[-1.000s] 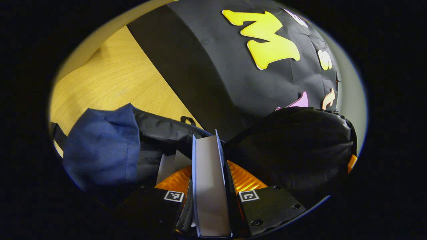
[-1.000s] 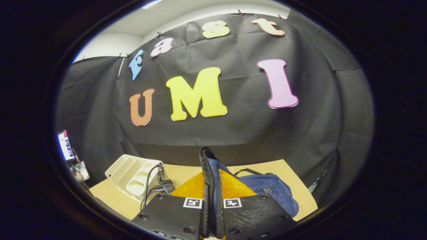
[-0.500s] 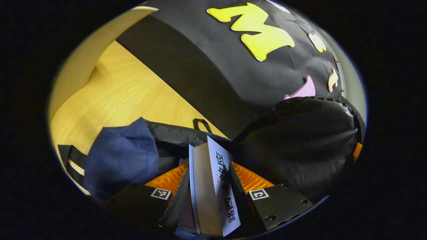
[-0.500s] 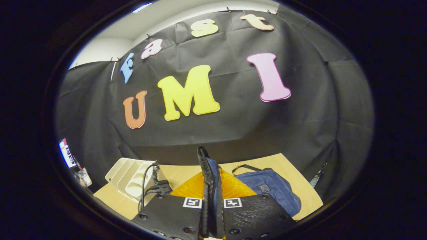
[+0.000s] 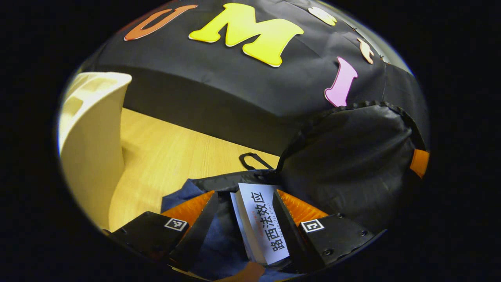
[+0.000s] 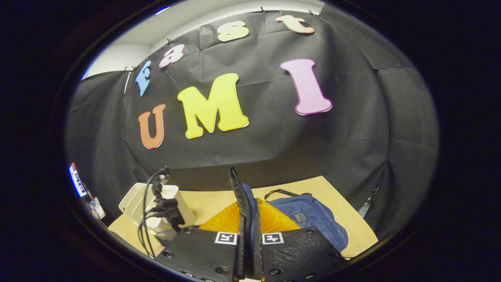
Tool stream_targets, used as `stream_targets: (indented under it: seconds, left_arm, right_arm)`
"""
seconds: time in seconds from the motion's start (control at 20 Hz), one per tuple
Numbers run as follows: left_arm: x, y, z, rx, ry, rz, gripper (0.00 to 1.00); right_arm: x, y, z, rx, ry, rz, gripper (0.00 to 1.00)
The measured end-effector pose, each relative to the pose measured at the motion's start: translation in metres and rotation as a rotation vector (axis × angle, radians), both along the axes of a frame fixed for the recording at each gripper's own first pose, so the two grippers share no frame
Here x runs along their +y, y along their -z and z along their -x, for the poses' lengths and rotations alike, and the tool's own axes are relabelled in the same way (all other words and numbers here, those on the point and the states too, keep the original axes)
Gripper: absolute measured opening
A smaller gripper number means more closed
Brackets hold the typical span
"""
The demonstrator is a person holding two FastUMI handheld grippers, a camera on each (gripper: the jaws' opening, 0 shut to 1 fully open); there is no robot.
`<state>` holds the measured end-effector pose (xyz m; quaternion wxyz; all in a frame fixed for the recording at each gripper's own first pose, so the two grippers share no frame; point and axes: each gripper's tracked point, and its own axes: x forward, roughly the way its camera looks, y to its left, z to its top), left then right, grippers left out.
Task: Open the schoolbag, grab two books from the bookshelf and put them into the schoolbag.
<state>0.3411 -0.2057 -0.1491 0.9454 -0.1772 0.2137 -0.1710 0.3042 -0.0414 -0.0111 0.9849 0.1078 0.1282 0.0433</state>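
Left gripper view: your left gripper (image 5: 244, 219) is standing spread wide over the schoolbag's (image 5: 344, 164) mouth, its fingers (image 5: 291, 231) apart. A book (image 5: 260, 223) with a white cover is leaning between them, resting against the finger on the right of the picture, with a clear gap to the other finger, so it is not being clamped. The book's far end is sitting at the dark lip of the bag opening; I cannot tell how deep it reaches. The bag's black lining is rising as a raised flap on the right of this view. The cream bookshelf (image 5: 88, 137) is standing near the table's (image 5: 164, 152) left edge, well apart from the bag.

In the right gripper view, your right gripper (image 6: 247, 231) is pinching the bag's zippered rim (image 6: 239, 192) between both fingers, closed tight on it and holding it upright. The blue body of the bag (image 6: 313, 219) is lying on the table toward the right edge. The other gripper (image 6: 164, 207), with its cables, is hanging just in front of the bookshelf (image 6: 135, 201) near the left edge.
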Motion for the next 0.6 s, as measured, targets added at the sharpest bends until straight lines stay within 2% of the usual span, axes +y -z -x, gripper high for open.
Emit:
stream_targets:
  seconds: [0.2,0.45,0.6]
  left_arm:
    - [0.023,-0.027,0.022,-0.108,0.006,-0.028,0.90]
    - [0.071,-0.027,0.034,-0.143,-0.039,-0.115,0.90]
    - [0.091,-0.031,0.048,-0.185,-0.035,-0.133,0.90]
  right_arm:
    - [-0.010,0.022,0.000,0.042,0.044,0.025,0.08]
    - [-0.005,0.044,0.006,0.067,0.068,0.069,0.10]
    - [-0.002,0.058,0.009,0.090,0.082,0.105,0.14]
